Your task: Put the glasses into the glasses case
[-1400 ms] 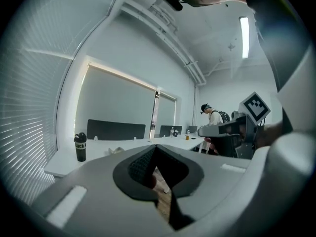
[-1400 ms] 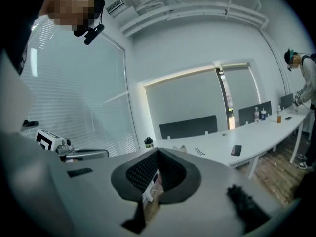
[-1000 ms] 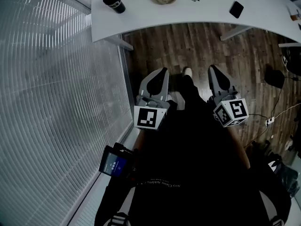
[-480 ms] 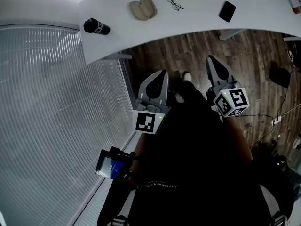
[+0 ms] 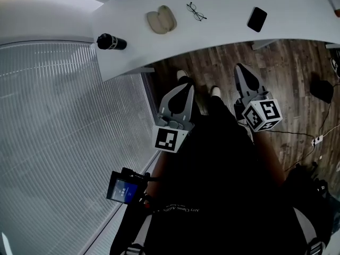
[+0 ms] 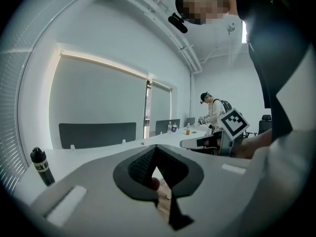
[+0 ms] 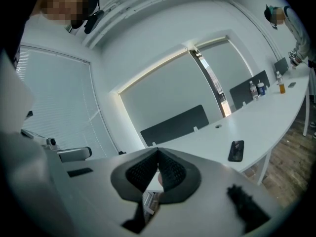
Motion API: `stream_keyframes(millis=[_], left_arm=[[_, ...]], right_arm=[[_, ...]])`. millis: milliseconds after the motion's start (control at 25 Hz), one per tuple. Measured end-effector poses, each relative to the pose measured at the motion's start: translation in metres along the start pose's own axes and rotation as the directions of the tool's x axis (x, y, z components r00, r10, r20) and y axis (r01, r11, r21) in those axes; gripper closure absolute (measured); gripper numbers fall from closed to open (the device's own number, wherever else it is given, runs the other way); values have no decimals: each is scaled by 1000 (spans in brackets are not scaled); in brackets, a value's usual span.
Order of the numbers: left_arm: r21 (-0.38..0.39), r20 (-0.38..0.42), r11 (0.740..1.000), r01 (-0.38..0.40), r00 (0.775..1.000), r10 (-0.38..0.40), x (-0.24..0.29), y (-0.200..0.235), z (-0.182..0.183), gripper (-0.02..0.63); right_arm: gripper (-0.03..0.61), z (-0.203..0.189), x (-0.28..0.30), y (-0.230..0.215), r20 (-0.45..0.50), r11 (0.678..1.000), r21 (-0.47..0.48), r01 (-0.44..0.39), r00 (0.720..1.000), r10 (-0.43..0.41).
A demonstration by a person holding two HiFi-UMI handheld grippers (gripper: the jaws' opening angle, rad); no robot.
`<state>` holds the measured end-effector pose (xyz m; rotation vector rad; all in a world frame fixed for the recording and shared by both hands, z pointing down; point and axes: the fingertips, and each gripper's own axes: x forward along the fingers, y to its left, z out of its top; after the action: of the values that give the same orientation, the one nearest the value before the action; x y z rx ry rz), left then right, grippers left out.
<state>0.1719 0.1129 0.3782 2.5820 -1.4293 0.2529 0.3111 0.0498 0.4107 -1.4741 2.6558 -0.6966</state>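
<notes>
While the person stands back from the table [image 5: 228, 33], both grippers hang over the wood floor [image 5: 287, 62], short of the table edge. The left gripper [image 5: 186, 85] has its jaws together on nothing, and the right gripper [image 5: 238, 68] is likewise closed and empty. The glasses [image 5: 196, 10] lie on the table just right of the case [image 5: 161, 20], which looks open, not touching it; a bottle [image 5: 111, 41] stands near the left end and a phone [image 5: 257, 18] lies further right.
</notes>
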Motion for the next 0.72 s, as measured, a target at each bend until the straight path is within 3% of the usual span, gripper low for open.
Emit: stream_keyframes(millis=[400,720], left_arm=[[33,29,998,53,998,-54,36,17,-7,607],[-38,93,999,1,996,3,69,92,15,607]], right_arm=[[581,1,36,-15,-56,999,-49,23,998,-26],[581,29,108,9,-76,992,-121,-25,997,16]])
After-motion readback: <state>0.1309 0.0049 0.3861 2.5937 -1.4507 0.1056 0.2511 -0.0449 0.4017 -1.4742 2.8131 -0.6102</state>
